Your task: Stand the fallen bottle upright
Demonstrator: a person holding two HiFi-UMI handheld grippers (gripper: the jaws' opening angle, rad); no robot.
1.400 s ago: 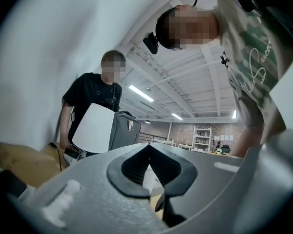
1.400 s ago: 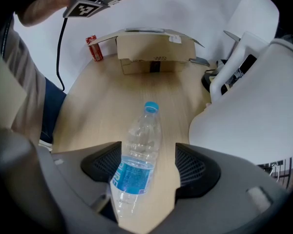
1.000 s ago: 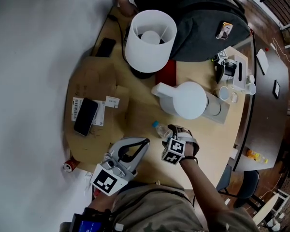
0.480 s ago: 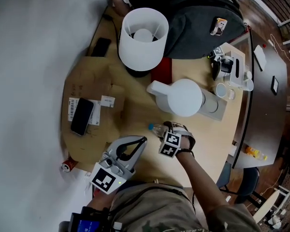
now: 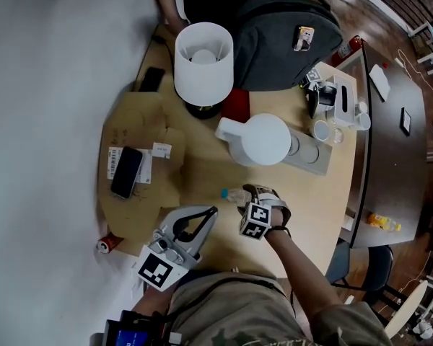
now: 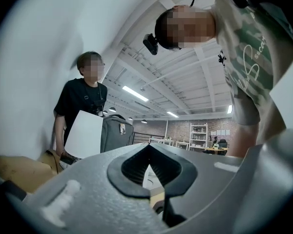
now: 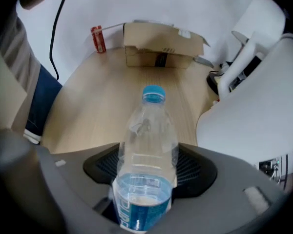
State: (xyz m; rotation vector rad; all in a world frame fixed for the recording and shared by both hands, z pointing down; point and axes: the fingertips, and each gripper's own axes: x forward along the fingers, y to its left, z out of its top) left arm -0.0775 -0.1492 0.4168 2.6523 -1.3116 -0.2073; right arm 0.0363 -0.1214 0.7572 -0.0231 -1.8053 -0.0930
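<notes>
The right claw point(image 7: 147, 169) points steeply down at the wooden table point(image 7: 102, 111). Its jaws are fairly wide and closing, with the fallen clear plastic bottle point(image 7: 147, 130) lying between them. The ribbed pads flank the bottle's body, though I cannot tell that they press on it. The blue-labelled base end lies nearest the claw's camera, and the blue cap point(image 7: 153, 93) lies out beyond the jaw tips. The bottle looks thin-walled and nearly empty, so a hard squeeze could dent it or squirt it forward along the smooth wood. Its round body could also roll off-centre before the pads bite. Gripped mid-body, it may pivot in the pads as it is tipped up, and so light a bottle could topple on release. The white jug point(image 7: 254, 116), close on the claw's right, leaves little room to swing. The left claw point(image 6: 149, 150), off to the other side, has its jaws together on nothing.
</notes>
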